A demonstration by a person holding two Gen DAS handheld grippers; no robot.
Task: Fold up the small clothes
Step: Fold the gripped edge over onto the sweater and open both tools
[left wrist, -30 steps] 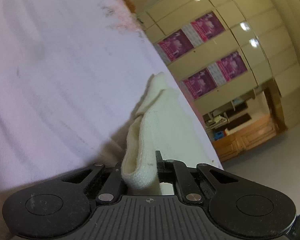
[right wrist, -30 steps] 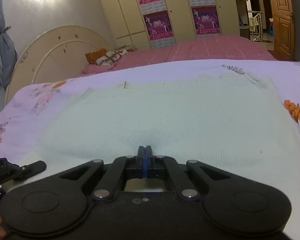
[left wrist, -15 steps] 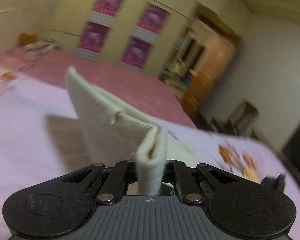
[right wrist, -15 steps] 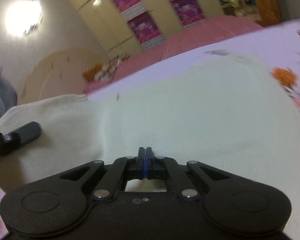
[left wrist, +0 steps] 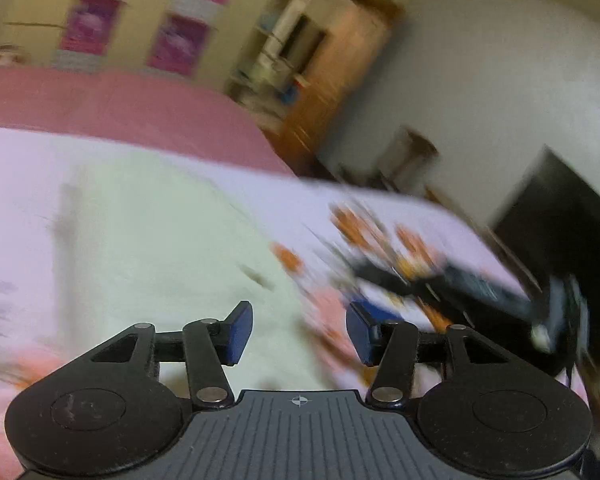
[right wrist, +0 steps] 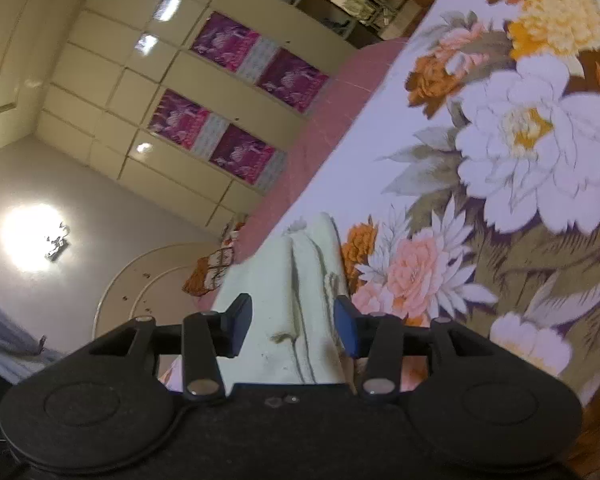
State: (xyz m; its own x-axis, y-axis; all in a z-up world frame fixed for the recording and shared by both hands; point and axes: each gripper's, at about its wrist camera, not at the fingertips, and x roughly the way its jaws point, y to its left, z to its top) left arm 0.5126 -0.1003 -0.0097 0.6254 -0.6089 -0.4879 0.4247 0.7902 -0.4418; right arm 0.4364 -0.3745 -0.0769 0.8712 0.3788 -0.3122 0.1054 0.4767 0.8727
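Floral bedspread (right wrist: 520,140) beneath cream garment (left wrist: 152,240); cream wardrobe (right wrist: 172,80) behind.

My left claw (left wrist: 298,334) and right claw (right wrist: 292,328) are black with blue pads (right wrist: 346,330). The knit garment (right wrist: 296,280) is cream. The bed sheet (right wrist: 520,140) shows white, pink and orange flowers. The wardrobe posters (right wrist: 260,64) are purple.

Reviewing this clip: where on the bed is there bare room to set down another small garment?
Free: the floral bedspread beyond the cream garment's folded edge, and the lavender strip between garment and pink blanket. Crowded: near the right gripper, whose opening jaws straddle the cloth without pressing it.
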